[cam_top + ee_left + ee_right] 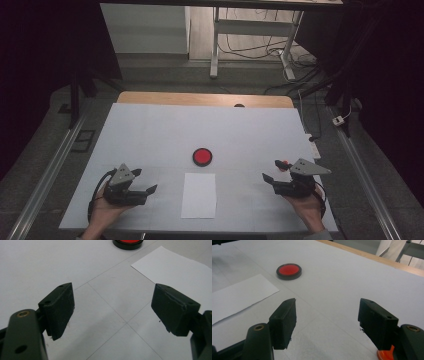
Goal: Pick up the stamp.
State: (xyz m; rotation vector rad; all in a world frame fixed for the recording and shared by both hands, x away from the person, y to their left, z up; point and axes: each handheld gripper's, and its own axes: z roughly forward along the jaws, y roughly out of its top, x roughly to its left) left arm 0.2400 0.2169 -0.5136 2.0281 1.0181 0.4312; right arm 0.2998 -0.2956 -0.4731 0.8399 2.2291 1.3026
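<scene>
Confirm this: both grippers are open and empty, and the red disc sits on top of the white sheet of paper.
Not quite. The red disc sits on the bare table, just beyond the white sheet of paper, as the high view shows. The left gripper and right gripper are indeed open and empty.

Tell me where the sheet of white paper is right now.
In the high view the white paper lies flat at the table's near middle, just in front of the red disc, between the two hand-held grippers.

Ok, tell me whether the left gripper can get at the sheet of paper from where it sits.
Probably yes. The left gripper rests on the table with its fingers wide apart and nothing between them, and only bare table separates it from the near edge of the sheet of paper.
</scene>
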